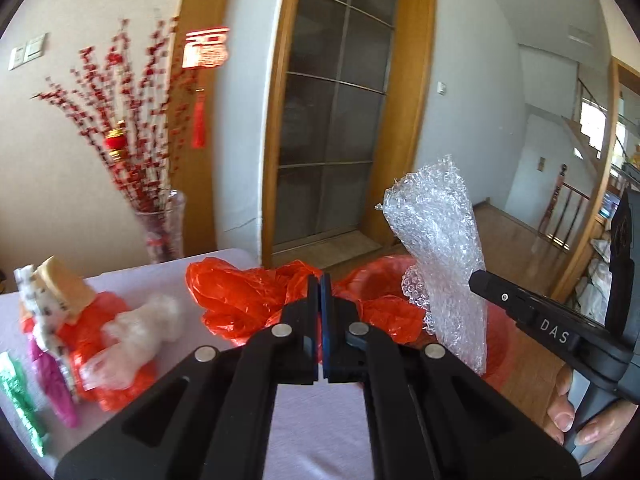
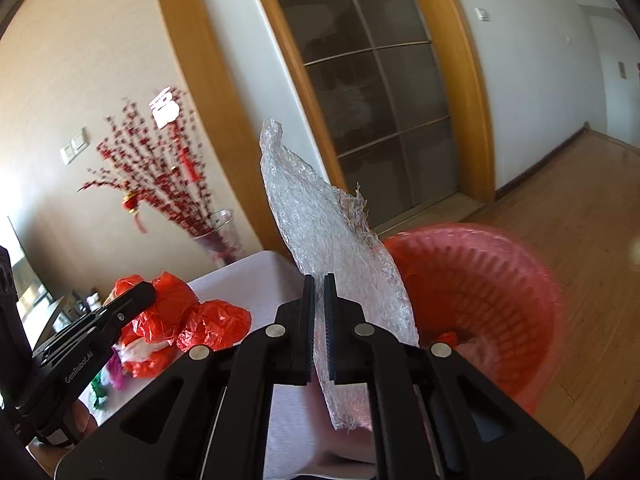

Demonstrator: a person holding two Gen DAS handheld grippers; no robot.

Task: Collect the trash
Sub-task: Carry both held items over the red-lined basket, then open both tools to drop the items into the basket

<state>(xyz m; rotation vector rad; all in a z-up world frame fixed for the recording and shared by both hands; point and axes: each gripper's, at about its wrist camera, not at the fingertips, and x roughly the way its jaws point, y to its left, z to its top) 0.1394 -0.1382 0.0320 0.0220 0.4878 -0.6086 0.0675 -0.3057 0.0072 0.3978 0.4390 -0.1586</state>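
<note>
My right gripper [image 2: 319, 292] is shut on a sheet of clear bubble wrap [image 2: 324, 236] and holds it upright beside the rim of a red plastic basket [image 2: 492, 280] on the floor. The bubble wrap [image 1: 436, 248] and the right gripper [image 1: 484, 280] also show in the left wrist view, over the basket [image 1: 496, 340]. My left gripper [image 1: 320, 292] is shut and empty, over a crumpled red plastic bag [image 1: 248, 296] on the table [image 1: 312, 420]. In the right wrist view the left gripper [image 2: 140, 294] sits by the red bag [image 2: 208, 324].
A heap of trash lies at the table's left: a red bag with white wrap [image 1: 128, 336], a printed box [image 1: 56, 296], pink foil [image 1: 56, 388] and green foil [image 1: 16, 400]. A glass vase of red branches [image 1: 164, 228] stands behind. A glass door [image 1: 332, 112] and wooden floor [image 2: 580, 208] lie beyond.
</note>
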